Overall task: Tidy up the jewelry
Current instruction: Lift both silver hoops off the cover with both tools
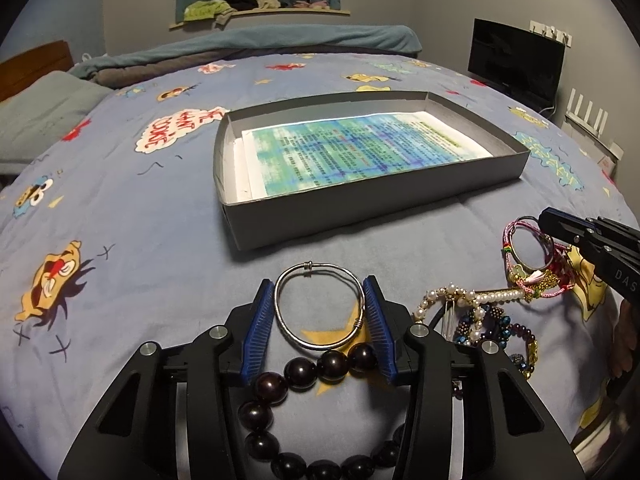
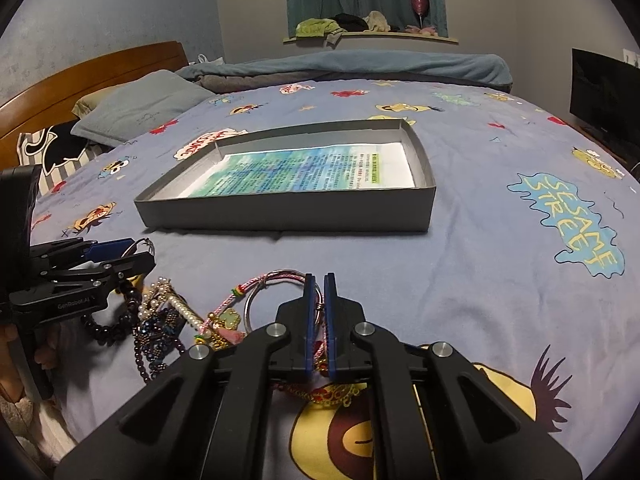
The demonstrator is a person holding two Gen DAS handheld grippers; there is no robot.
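Observation:
A silver bangle (image 1: 320,306) sits between the blue pads of my left gripper (image 1: 320,292), which is shut on it just above the bedspread. A dark wooden bead bracelet (image 1: 304,376) lies under that gripper. My right gripper (image 2: 319,280) is shut on a thin silver ring and pink cord bracelets (image 2: 276,280); it also shows in the left wrist view (image 1: 548,220). A pile of pearl and bead jewelry (image 1: 472,312) lies between the grippers. A grey shallow box (image 1: 516,164) lined with printed paper sits farther back on the bed.
The blue cartoon bedspread (image 1: 160,240) covers the bed. Pillows (image 2: 136,108) and a wooden headboard (image 2: 80,76) are at the far left. A black monitor (image 1: 516,56) stands at the right. A folded blanket (image 1: 280,40) lies at the far edge.

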